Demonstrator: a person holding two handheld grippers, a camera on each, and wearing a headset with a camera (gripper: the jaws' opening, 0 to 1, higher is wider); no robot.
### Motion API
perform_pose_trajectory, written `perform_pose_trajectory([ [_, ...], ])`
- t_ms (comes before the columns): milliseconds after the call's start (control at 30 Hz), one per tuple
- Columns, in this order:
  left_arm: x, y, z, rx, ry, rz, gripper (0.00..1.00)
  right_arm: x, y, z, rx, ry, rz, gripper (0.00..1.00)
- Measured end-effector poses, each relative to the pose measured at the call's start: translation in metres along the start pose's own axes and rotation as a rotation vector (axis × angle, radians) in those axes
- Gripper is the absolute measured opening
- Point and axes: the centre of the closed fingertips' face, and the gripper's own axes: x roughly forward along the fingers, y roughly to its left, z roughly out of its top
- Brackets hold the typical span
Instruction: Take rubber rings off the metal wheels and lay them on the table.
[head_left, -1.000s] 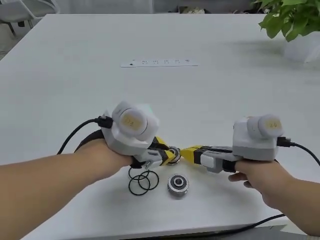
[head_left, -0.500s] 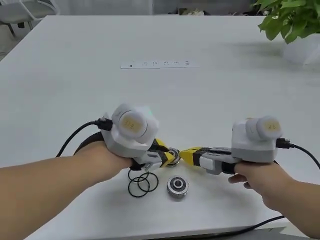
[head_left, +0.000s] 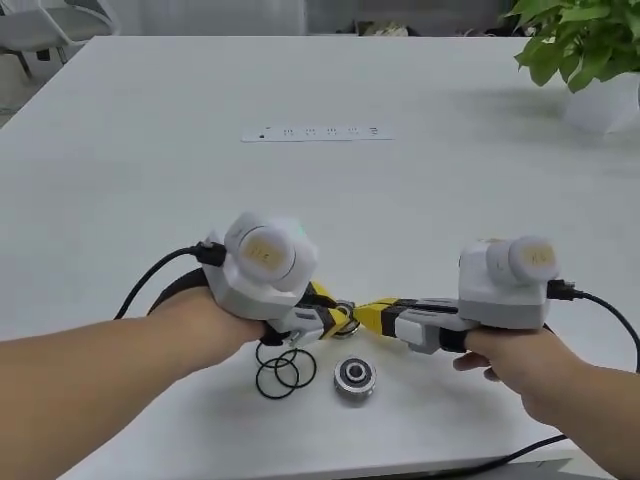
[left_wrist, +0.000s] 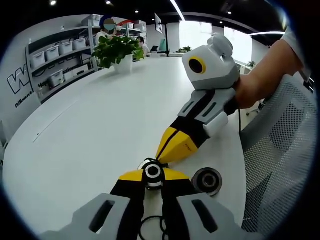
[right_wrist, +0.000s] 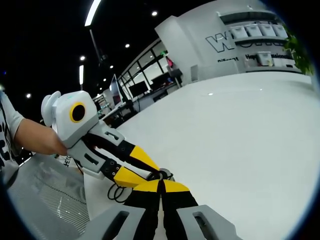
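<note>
No shift: left tool (left_wrist: 153, 176) clamped on wheel (left_wrist: 152, 171), right tool (right_wrist: 161, 182) closed, touching it.

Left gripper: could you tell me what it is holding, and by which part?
The left gripper grips a small round silver metal wheel by its outer rim, a jaw on each side.

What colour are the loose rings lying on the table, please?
Black; the rings show best in the head view.

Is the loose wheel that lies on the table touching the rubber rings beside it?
Apart. The head view shows a strip of bare table between the loose wheel and the rings.
</note>
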Motion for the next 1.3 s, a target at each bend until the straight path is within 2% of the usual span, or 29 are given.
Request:
perform_pose_trajectory([
  [467, 0.000, -0.001, 0.000, -0.001, -0.001, -0.002, 0.07, 0.003, 0.005, 0.000, -0.003, 0.002, 0.018, 0.00],
  [533, 0.000, -0.001, 0.000, -0.002, -0.002, -0.001, 0.07, 0.003, 0.013, 0.007, 0.005, -0.028, 0.059, 0.00],
  [600, 0.000, -0.001, 0.000, -0.003, -0.003, -0.001, 0.07, 0.003, 0.012, 0.006, -0.021, -0.017, 0.047, 0.00],
  [833, 0.000, -0.001, 0.000, -0.005, -0.005, 0.001, 0.07, 0.003, 0.010, 0.004, -0.024, -0.016, 0.040, 0.00],
  [1133, 0.000, 0.000, 0.002, -0.024, -0.029, 0.012, 0.08, 0.001, 0.001, 0.000, 0.011, -0.014, 0.017, 0.00],
  [1300, 0.001, 0.000, 0.002, -0.023, -0.026, 0.009, 0.08, 0.001, 0.002, 0.001, 0.010, -0.016, 0.017, 0.00],
])
